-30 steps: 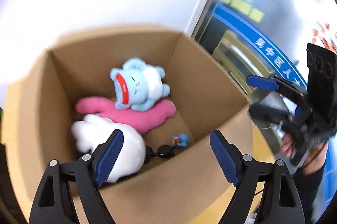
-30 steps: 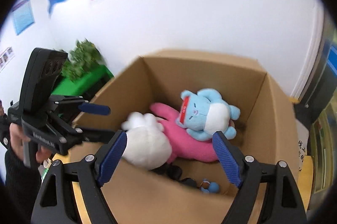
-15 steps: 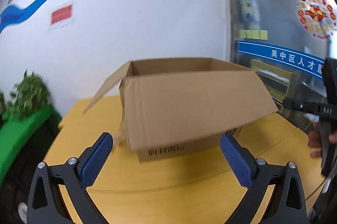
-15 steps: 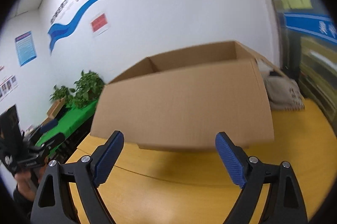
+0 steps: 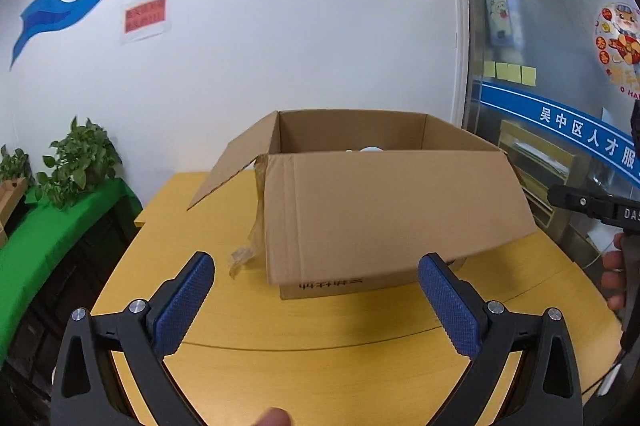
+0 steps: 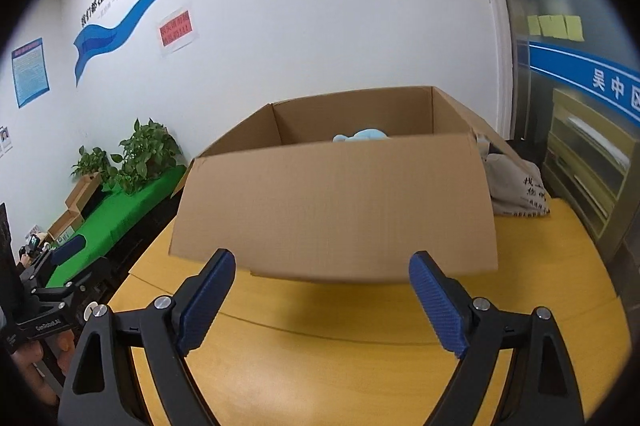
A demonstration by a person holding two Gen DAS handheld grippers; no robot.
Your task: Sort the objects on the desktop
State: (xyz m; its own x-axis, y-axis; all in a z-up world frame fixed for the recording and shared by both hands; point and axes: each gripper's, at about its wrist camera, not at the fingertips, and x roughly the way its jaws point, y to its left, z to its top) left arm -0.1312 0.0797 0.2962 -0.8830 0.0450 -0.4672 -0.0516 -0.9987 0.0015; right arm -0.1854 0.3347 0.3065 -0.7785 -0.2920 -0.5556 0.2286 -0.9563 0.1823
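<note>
An open cardboard box [image 5: 380,209] stands on the yellow wooden table [image 5: 320,366]. My left gripper [image 5: 316,266] hovers open in front of its near wall, with nothing between the blue pads. My right gripper [image 6: 322,260] is also open and empty before the box [image 6: 332,201]. Over the rim, only the top of a light blue plush toy [image 6: 362,136] shows in the right wrist view. A pale sliver of it [image 5: 366,149] shows in the left wrist view. The rest of the box's contents are hidden behind its front wall.
A side flap [image 5: 232,165] sticks out to the box's left, with loose tape [image 5: 248,250] hanging at the corner. A grey cloth bag [image 6: 516,189] lies to the right of the box. Left of the table is a green-covered bench [image 6: 132,201] with potted plants. A white wall stands behind.
Both grippers have drawn back and down from over the box's inside to in front of it. The toys seen inside before are now mostly hidden. The left jaws have widened a little.
</note>
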